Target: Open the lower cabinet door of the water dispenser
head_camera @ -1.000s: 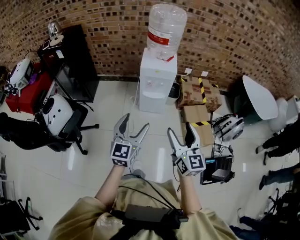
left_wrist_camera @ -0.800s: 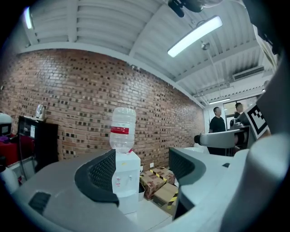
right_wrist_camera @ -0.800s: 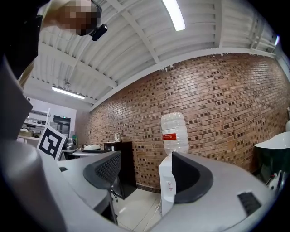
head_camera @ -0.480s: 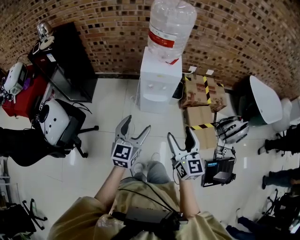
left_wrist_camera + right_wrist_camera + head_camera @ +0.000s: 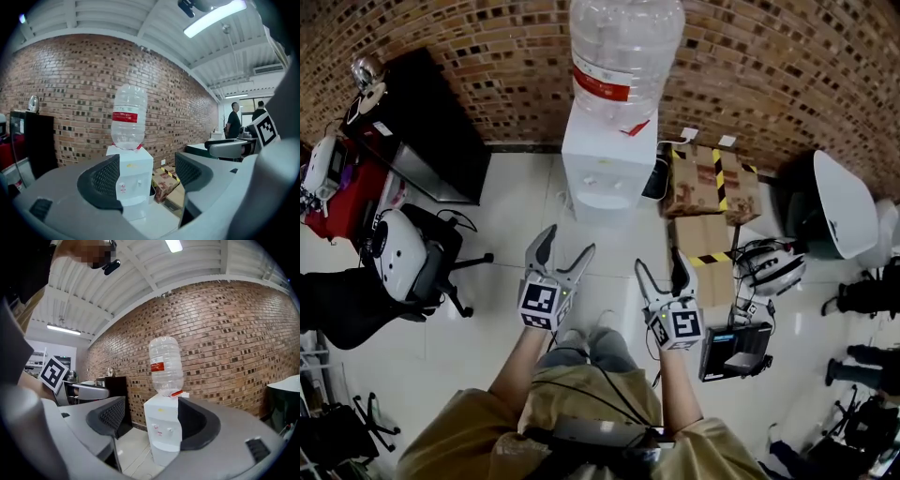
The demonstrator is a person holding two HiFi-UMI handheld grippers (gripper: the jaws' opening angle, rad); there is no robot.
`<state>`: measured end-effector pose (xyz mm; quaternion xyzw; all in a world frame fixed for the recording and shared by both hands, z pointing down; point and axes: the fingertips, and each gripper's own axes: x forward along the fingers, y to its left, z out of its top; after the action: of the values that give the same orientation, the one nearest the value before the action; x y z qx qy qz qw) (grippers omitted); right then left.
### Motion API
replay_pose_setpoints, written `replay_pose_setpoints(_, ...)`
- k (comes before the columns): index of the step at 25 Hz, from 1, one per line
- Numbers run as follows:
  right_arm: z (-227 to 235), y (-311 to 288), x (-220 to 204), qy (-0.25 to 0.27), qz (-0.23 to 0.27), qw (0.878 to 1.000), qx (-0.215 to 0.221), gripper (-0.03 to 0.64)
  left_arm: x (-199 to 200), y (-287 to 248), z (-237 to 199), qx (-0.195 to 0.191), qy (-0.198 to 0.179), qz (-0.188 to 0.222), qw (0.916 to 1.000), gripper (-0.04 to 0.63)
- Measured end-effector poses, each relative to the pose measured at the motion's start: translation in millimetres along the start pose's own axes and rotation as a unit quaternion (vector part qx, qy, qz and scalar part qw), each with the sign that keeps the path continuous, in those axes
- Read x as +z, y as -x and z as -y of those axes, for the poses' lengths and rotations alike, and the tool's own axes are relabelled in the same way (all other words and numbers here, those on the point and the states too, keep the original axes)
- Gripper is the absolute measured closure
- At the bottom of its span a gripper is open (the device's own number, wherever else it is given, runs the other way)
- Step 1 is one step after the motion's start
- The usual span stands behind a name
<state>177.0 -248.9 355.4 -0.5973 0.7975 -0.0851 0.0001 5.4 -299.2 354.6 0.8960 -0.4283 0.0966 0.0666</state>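
We hold our left gripper (image 5: 567, 246) and right gripper (image 5: 659, 264) with jaws spread and empty (both well apart from it), facing the white boxy water dispenser (image 5: 605, 169) against the red-brown brick wall (image 5: 769, 75).

Water dispenser (image 5: 602, 164): lower cabinet door too foreshortened in the head view to tell. Its base is hidden behind the left gripper (image 5: 149, 177) and the right gripper (image 5: 154, 423) in their own views.
Bottle (image 5: 623, 52): top cut off by the head view's upper edge; label print too small to read.
Person's legs (image 5: 862, 298): cut off at the right edge.
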Motion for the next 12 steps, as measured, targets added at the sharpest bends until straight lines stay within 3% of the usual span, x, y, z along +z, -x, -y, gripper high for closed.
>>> replay_pose_setpoints(4, 29.4, -22.6, -33.2, -0.013, -0.002, 1.000, 0.002, 0.279, -9.2, -30.7, 6.4, -0.004, -0.044, 0.007, 0.9990, 0.254)
replay_pose_setpoints(8, 52.8, -50.8, -81.5, -0.014, -0.006, 1.000, 0.009, 0.282, -54.1, -59.9, 2.6, -0.012, -0.033, -0.005, 0.9994, 0.255)
replay_pose_setpoints(12, 73.2, -77.1, -157.5, -0.017, -0.023, 1.000, 0.009, 0.282, -120.5, -85.6, -9.4, -0.018, -0.037, -0.017, 0.9990, 0.261)
